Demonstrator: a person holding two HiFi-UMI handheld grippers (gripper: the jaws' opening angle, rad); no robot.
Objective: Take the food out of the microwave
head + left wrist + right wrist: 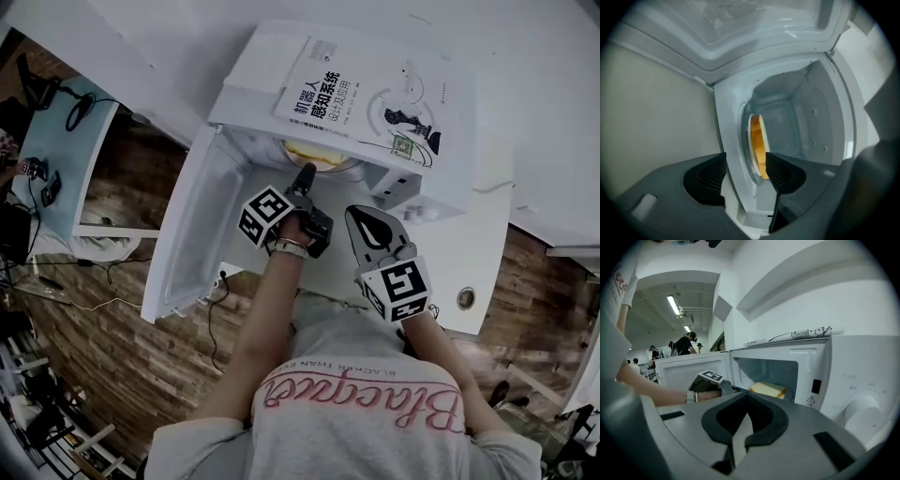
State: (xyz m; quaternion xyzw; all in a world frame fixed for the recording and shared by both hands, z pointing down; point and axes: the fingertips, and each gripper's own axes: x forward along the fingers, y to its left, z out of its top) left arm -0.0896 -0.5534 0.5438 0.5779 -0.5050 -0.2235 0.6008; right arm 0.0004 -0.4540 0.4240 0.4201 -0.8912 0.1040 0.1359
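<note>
White counter (483, 253), seen from above, standing over a wood-plank floor (122, 356). Directly on it stands a white microwave (459, 141), set towards the counter's far side, its door (192, 225) swung open to the left past the counter's edge. A round grommet (466, 298) sits near the counter's front right edge.

It was an open lab-like office: ceiling strip lights (673, 305), people (686, 344) at far workstations, a cable-strewn tabletop (58, 173) and a robotics textbook (375, 103) atop the microwave (246, 86).
</note>
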